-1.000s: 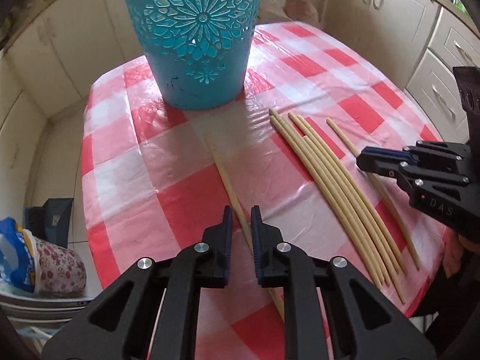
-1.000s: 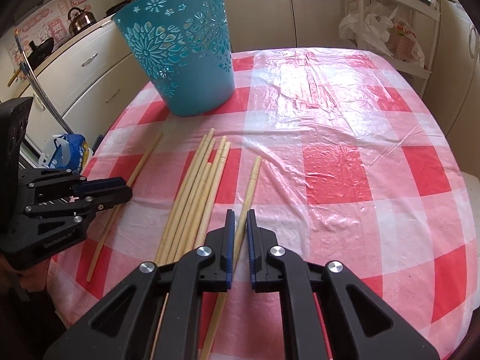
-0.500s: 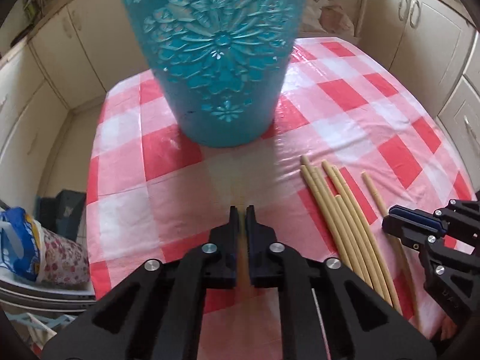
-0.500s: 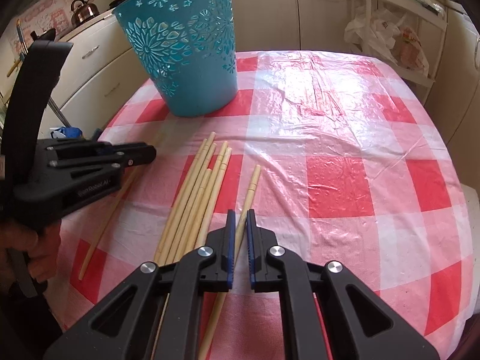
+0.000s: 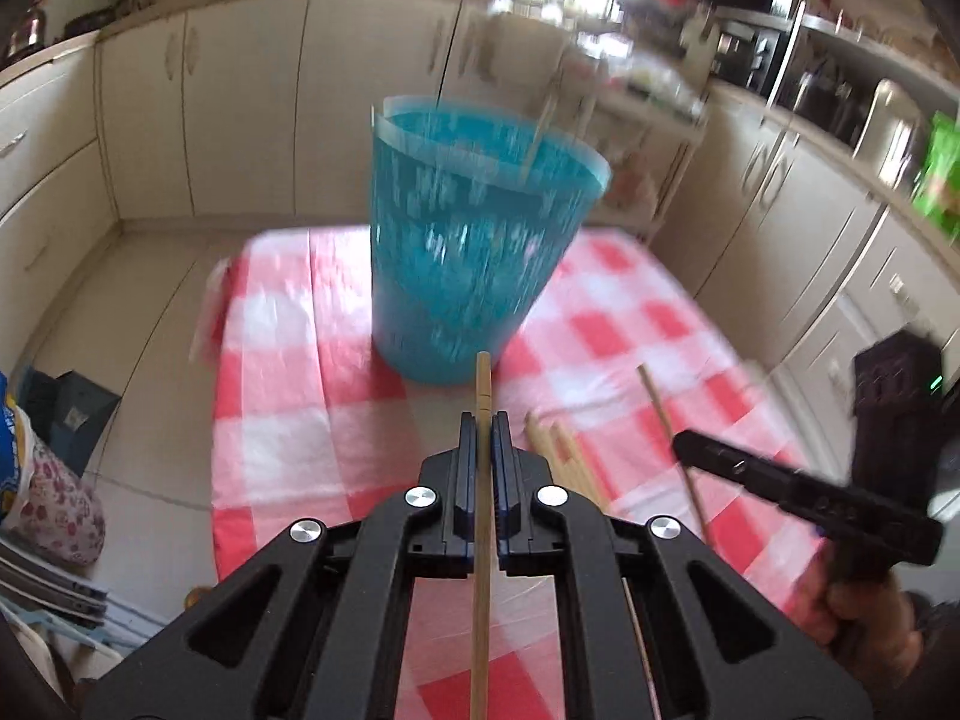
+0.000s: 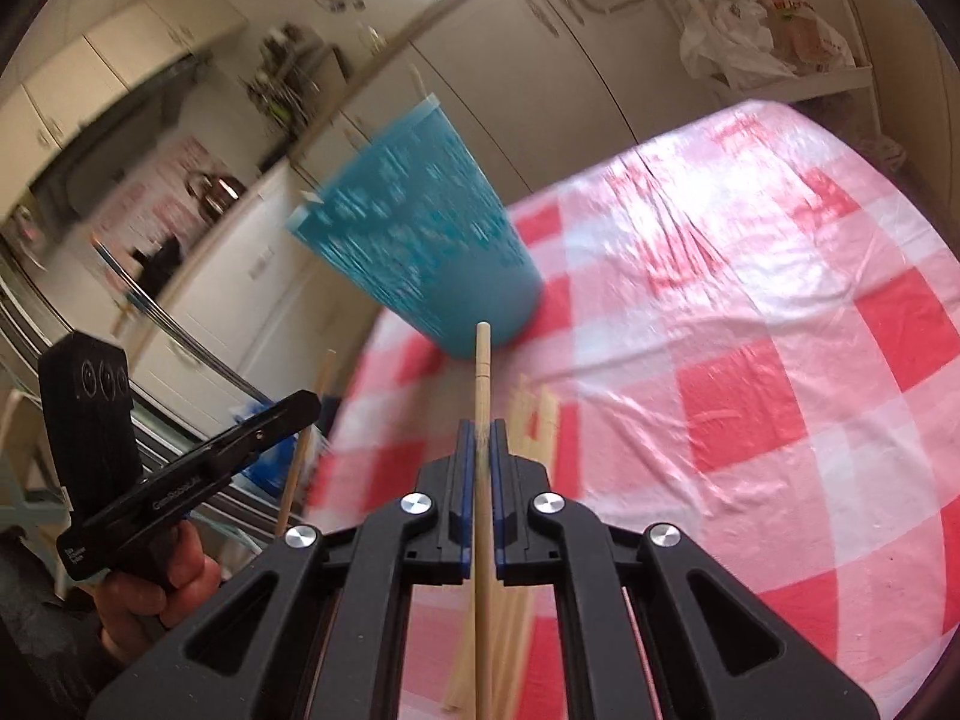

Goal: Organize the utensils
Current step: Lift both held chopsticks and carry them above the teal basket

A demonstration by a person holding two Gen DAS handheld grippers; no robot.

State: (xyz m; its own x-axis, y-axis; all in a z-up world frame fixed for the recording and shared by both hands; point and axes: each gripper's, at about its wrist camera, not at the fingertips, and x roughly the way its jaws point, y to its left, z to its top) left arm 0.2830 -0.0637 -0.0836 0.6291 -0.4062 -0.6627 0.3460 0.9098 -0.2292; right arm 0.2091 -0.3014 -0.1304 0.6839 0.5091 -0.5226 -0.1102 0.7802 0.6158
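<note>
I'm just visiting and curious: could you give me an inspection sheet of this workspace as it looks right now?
Surface: table under a red-and-white checked plastic cloth.
Job's things: blue bin upright on the table; loose chopsticks lying near it.
Clutter: nothing seen on the table.
Grippers: left tool shut on a chopstick; right tool shut on another chopstick; both point towards the bin.
Cables: nothing seen.
Surroundings: cream kitchen cabinets, a kettle, plastic bags on a shelf.

left gripper (image 5: pixel 485 441): clamped, raised | right gripper (image 6: pixel 482 444): clamped, raised
</note>
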